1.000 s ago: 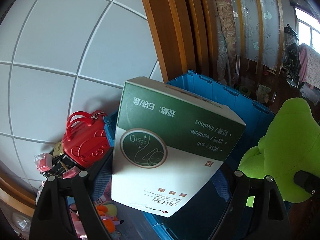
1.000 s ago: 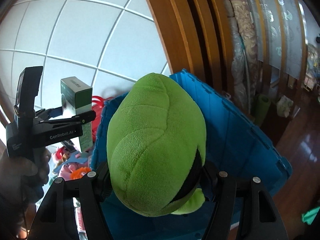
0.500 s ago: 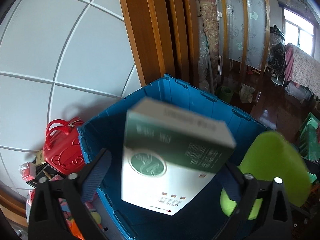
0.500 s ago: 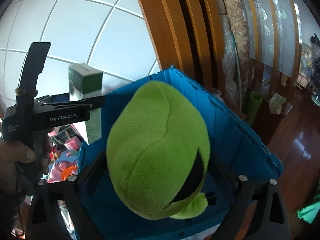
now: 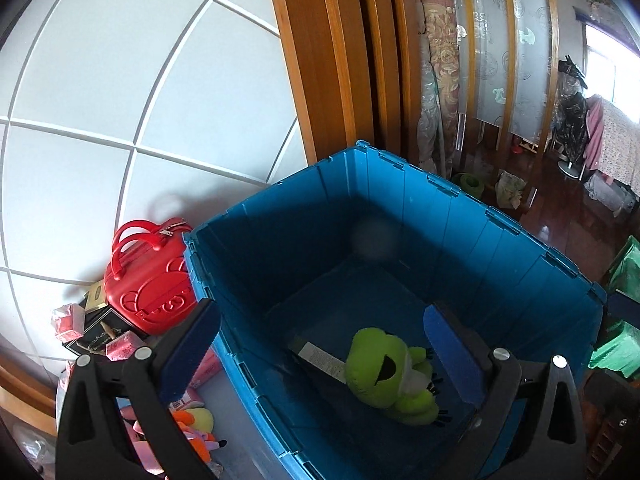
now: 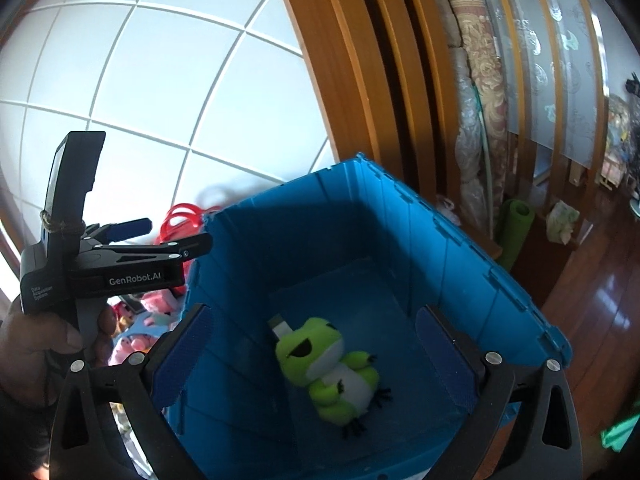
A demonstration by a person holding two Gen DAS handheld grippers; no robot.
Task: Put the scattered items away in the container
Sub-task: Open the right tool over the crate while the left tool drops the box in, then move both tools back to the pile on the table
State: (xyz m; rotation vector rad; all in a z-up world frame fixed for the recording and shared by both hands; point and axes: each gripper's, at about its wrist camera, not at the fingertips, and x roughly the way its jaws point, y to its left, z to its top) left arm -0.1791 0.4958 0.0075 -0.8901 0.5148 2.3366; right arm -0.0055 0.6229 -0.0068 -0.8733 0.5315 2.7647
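Note:
The blue bin (image 5: pixel 280 240) stands open below both grippers. On its floor lies the green frog plush (image 5: pixel 384 372), partly on top of the flat green-and-white box (image 5: pixel 320 356). My left gripper (image 5: pixel 320 316) hangs open above the bin's left side with nothing between its fingers. In the right wrist view the frog (image 6: pixel 324 364) lies on its back in the bin (image 6: pixel 440 248), and a corner of the box (image 6: pixel 282 326) peeks out behind its head. My right gripper (image 6: pixel 312 312) is open and empty above them. The left gripper (image 6: pixel 180 232) shows at the left, held by a hand (image 6: pixel 32 344).
A red toy case (image 5: pixel 148 276) leans on the white tiled wall left of the bin. Small boxes (image 5: pixel 96 332) and soft toys (image 5: pixel 192 420) lie in front of it. A wooden door frame (image 5: pixel 332 60) rises behind; green bags (image 5: pixel 624 272) sit on the dark wood floor at right.
Both grippers have opened. The box left my left gripper and the frog left my right one; both dropped and now lie on the bin's floor.

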